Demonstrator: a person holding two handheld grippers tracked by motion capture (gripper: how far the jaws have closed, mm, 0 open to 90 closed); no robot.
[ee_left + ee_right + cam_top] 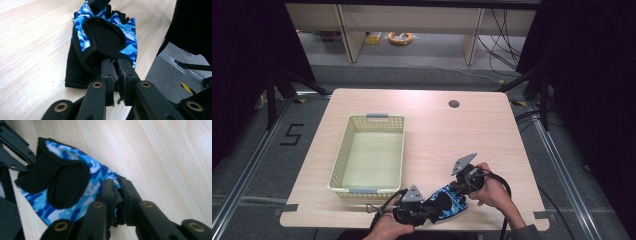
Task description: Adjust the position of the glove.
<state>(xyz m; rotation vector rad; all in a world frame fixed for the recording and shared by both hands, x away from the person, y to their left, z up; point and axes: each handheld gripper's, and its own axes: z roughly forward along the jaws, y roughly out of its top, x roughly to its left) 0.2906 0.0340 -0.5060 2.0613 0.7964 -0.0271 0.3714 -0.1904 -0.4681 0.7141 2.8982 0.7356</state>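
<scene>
The blue camouflage glove (448,201) lies flat near the front edge of the table (427,125), right of the basket (369,152). Its long axis runs left to right between the two tools. The left gripper (117,65) pinches the cuff edge, and the right gripper (117,185) pinches the finger end.

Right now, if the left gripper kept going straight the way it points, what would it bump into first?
Probably the right gripper: the left gripper, pinching the blue camouflage fingerless glove, points along it toward the other end, though depth is unclear.
</scene>
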